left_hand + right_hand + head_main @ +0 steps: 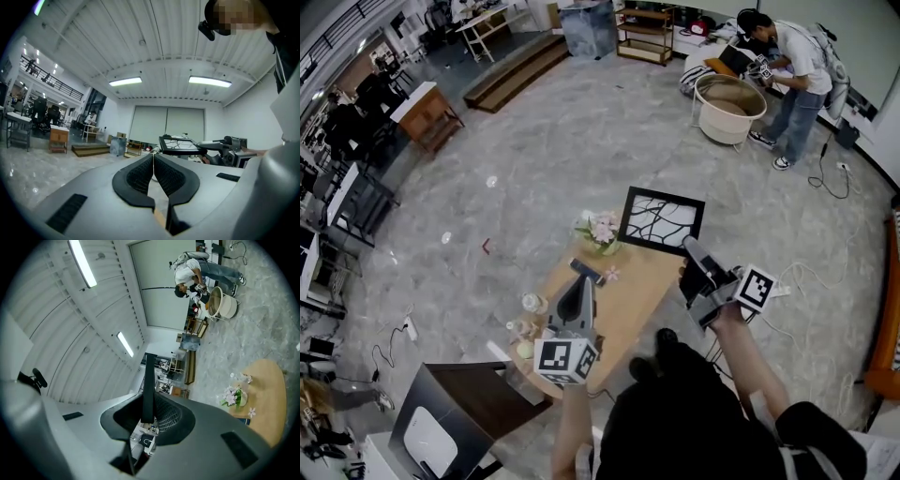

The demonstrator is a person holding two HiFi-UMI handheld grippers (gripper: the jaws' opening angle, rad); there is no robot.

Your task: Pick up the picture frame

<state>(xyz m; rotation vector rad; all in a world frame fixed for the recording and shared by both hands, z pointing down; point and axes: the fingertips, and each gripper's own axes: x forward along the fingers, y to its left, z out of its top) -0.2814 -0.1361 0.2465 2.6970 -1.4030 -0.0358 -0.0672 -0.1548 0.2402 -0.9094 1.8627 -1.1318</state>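
Observation:
The picture frame (662,220), black with a white picture of dark branching lines, hangs tilted above the far edge of the round wooden table (633,300). My right gripper (690,249) is shut on its lower right edge. In the right gripper view the frame (149,380) shows edge-on as a black bar pinched between the pads. My left gripper (579,289) hovers over the table's middle, shut with nothing in it; its pads (140,174) meet. From the left gripper view the frame (180,144) appears ahead, held up off the table.
A vase of pink flowers (600,232), a dark remote-like thing (586,271) and small jars (532,303) stand on the table. A dark chair (478,398) is at the lower left. A person (792,61) and a round tub (729,105) are far back right.

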